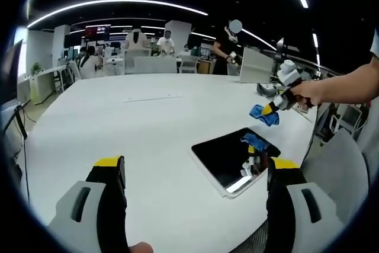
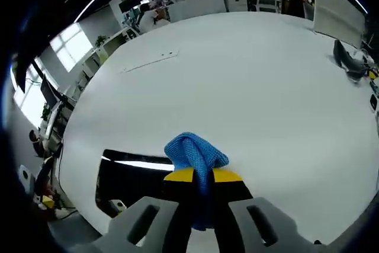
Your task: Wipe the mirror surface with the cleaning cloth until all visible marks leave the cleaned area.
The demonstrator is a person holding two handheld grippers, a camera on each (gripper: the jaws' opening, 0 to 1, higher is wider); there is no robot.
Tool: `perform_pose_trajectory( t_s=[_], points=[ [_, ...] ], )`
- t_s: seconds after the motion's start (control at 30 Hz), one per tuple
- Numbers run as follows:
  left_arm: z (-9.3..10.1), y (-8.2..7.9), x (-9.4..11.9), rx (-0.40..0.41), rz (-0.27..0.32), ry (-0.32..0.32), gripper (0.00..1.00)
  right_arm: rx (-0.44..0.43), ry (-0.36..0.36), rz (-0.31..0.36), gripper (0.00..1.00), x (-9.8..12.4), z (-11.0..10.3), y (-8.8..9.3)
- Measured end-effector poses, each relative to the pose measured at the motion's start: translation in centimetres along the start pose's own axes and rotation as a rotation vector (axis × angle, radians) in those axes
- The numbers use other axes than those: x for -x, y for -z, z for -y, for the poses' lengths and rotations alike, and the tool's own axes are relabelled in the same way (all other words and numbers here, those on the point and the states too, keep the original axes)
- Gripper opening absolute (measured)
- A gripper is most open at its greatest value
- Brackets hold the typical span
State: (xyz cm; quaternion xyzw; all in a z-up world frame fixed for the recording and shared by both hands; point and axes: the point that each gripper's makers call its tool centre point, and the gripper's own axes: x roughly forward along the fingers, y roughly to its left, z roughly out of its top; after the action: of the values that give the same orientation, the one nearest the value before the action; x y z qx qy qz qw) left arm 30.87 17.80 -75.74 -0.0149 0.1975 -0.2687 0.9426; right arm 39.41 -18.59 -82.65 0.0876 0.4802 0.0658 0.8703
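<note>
1. Mirror (image 1: 237, 159) lies flat on the white bench (image 1: 142, 128), near its right front edge; its dark glass reflects ceiling lights and the blue cloth held above it.
2. In the left gripper view, the right hand-held gripper (image 1: 273, 109) hangs above the far right part of the mirror, jaws closed on the cleaning cloth (image 1: 264, 114), clear of the glass.
3. In the right gripper view, the same cloth (image 2: 195, 157) bunches up between the yellow-tipped jaws, and the mirror (image 2: 127, 179) lies below and to the left of them, its long side running across the view.
4. The coming wipe turns on this: the cloth must go down and slightly left onto the glass. The right gripper is much the nearer one.
5. The left hand-held gripper (image 1: 195, 173) has its jaws wide apart and holds nothing; the mirror sits just ahead, toward its right jaw.
6. Nothing stands between cloth and mirror. A dark object (image 2: 349, 63) rests far right on the bench, well apart. People and desks fill the far room.
7. Marks on the glass are too small to tell.
</note>
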Motion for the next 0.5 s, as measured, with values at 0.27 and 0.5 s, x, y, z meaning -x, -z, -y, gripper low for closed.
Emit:
perform_pose_trajectory(
  t_s=[0.27,0.5],
  points=[
    [-0.1,0.0,0.4,-0.001,0.003,-0.006,0.99,-0.040,0.033,0.002,0.04,1.2,2.9,1.1],
    [-0.3,0.0,0.6,-0.001,0.005,-0.018,0.99,-0.060,0.053,-0.030,0.04,0.5,3.7,3.0]
  ],
)
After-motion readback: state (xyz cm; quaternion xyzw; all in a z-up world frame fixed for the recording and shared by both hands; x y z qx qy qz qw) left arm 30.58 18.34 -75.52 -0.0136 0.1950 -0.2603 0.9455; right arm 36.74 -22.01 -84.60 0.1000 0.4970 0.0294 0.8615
